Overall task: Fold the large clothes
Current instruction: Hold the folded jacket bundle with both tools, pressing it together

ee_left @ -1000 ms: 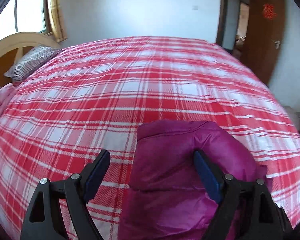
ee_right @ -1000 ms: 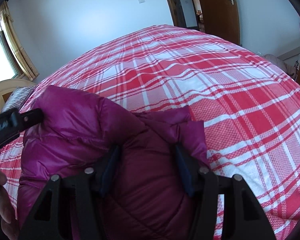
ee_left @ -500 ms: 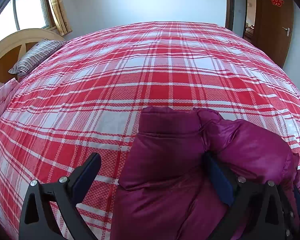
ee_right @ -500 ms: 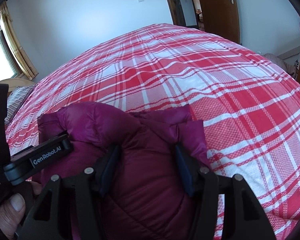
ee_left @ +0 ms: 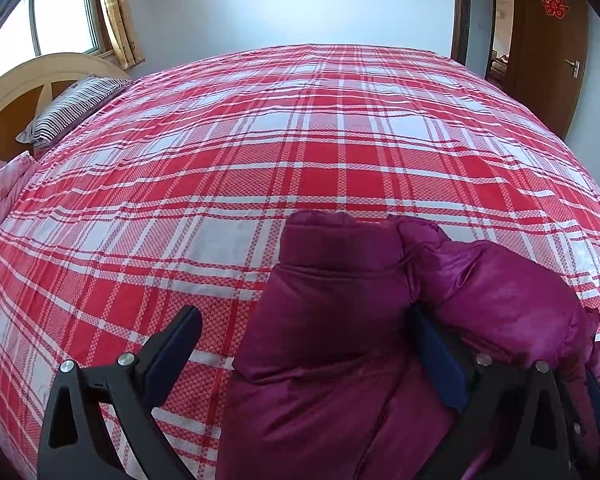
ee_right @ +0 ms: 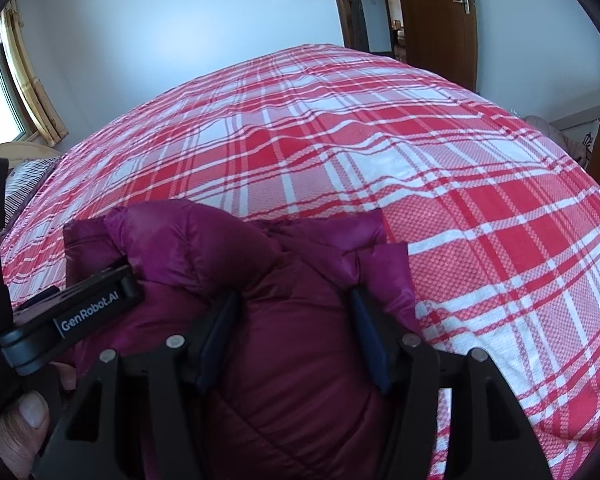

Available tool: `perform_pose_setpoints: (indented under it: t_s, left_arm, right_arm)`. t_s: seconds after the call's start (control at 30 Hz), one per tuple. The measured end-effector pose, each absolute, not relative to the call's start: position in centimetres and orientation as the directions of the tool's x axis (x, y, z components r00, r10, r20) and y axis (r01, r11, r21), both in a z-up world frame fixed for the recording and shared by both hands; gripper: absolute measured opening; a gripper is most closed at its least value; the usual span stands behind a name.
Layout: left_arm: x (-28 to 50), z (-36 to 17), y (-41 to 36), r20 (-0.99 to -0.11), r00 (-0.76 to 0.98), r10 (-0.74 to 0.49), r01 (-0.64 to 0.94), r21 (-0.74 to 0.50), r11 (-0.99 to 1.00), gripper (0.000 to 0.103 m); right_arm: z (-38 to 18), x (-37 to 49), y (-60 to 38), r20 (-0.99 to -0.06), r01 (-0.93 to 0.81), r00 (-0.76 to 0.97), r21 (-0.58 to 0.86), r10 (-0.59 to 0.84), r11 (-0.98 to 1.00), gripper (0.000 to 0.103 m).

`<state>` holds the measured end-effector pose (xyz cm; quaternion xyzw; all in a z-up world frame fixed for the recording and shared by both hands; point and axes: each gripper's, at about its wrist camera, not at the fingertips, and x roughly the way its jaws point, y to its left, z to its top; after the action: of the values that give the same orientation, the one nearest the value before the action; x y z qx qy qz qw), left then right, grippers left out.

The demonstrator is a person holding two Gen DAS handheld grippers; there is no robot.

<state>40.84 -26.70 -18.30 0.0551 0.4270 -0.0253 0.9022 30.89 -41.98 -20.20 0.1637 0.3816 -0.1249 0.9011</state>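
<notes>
A magenta puffer jacket (ee_left: 332, 340) lies bunched on the red plaid bedspread (ee_left: 260, 152) near the bed's front edge. My left gripper (ee_left: 304, 312) is open wide and low over it. Its left pad hangs over bare bedspread, and its right pad sits against a puffy fold (ee_left: 500, 292) that drapes over that finger. My right gripper (ee_right: 294, 296) is shut on a bulge of the jacket (ee_right: 300, 360), both pads pressing into the fabric. In the right wrist view the left gripper's finger (ee_right: 88, 312) lies across the jacket's left side, with a person's thumb (ee_right: 32, 412) below it.
A striped pillow (ee_left: 72, 108) and a wooden headboard (ee_left: 16, 92) are at the far left, with a pink quilt (ee_left: 0, 192) beside them. A brown door (ee_left: 548, 40) stands at the far right. The bedspread stretches wide beyond the jacket.
The left gripper sank toward the bed and its jaws widened, and the jacket fold it carried came down onto the jacket. The right gripper kept its grip and place.
</notes>
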Motion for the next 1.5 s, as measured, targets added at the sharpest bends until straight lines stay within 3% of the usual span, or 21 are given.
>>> perform_pose_setpoints:
  t_s: [1.5]
  left_arm:
    - [41.0,-18.5,-26.3,-0.776,0.63,-0.023,0.096,0.049,0.994,0.102]
  right_arm:
    - [-20.6,32.1,-40.8,-0.768,0.356,0.615,0.07,-0.177,0.932,0.065]
